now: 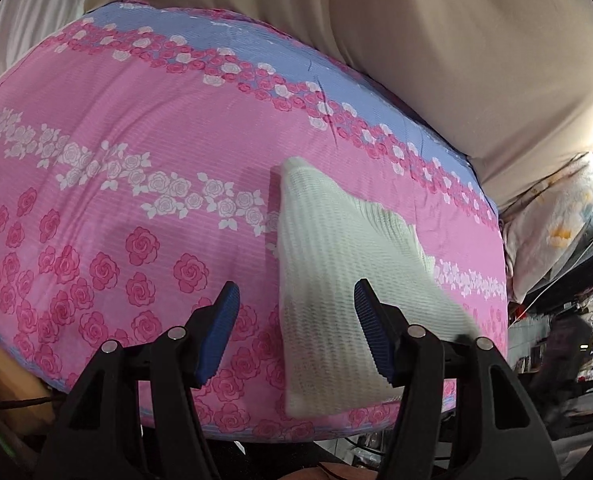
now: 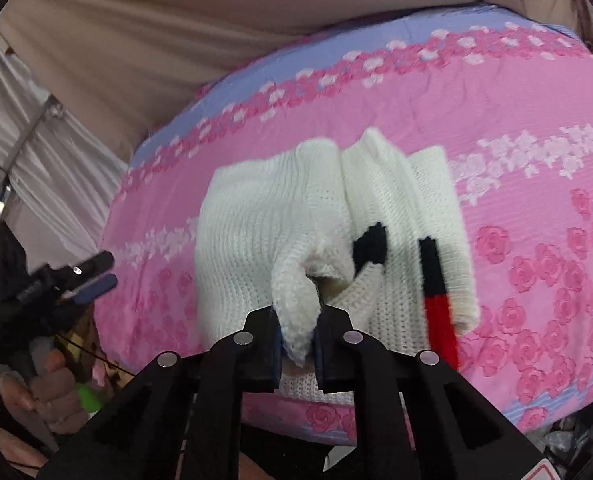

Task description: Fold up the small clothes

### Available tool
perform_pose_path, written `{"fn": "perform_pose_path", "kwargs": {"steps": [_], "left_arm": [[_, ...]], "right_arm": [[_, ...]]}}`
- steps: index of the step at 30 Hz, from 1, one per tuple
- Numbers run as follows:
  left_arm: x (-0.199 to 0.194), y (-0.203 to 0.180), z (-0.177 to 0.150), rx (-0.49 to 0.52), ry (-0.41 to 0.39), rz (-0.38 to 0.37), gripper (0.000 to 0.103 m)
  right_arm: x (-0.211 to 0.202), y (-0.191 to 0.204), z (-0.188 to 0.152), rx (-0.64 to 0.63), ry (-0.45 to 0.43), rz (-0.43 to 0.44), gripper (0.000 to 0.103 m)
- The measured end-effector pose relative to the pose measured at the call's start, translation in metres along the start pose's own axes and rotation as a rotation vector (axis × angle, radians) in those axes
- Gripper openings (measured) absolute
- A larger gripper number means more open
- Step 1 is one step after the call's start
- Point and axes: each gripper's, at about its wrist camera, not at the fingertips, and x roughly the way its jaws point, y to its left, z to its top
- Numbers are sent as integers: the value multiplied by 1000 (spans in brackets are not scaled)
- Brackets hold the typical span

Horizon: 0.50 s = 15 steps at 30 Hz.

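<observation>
A white knit garment [image 2: 256, 232] lies partly folded on the pink rose-patterned bed cover [image 2: 536, 208]; a black and red stripe [image 2: 436, 284] runs along its right side. My right gripper [image 2: 298, 340] is shut on a raised roll of the white knit at the garment's near edge. In the left wrist view the same garment [image 1: 328, 248] stretches from the bed's front edge toward the middle. My left gripper [image 1: 296, 320] hovers above its near part, open, the blue pads [image 1: 220, 332] apart and touching nothing. The right wrist view shows that left gripper [image 2: 96, 276] off the bed's left edge, held by a hand [image 2: 44, 392].
Beige cloth [image 1: 436, 60] hangs behind the bed. A flowered pillow [image 1: 556, 224] and cluttered shelves [image 1: 592, 340] stand at the right of the left wrist view. Pale curtains [image 2: 44, 168] hang at the left of the right wrist view. The bed's front edge [image 2: 336, 420] is near.
</observation>
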Motion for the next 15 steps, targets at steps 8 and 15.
{"fn": "perform_pose_path", "kwargs": {"steps": [8, 15], "left_arm": [[21, -19, -7, 62, 64, 4, 58], [22, -21, -13, 60, 65, 19, 62]], "right_arm": [[29, -54, -31, 86, 128, -58, 28], [44, -41, 24, 10, 18, -54, 67]]}}
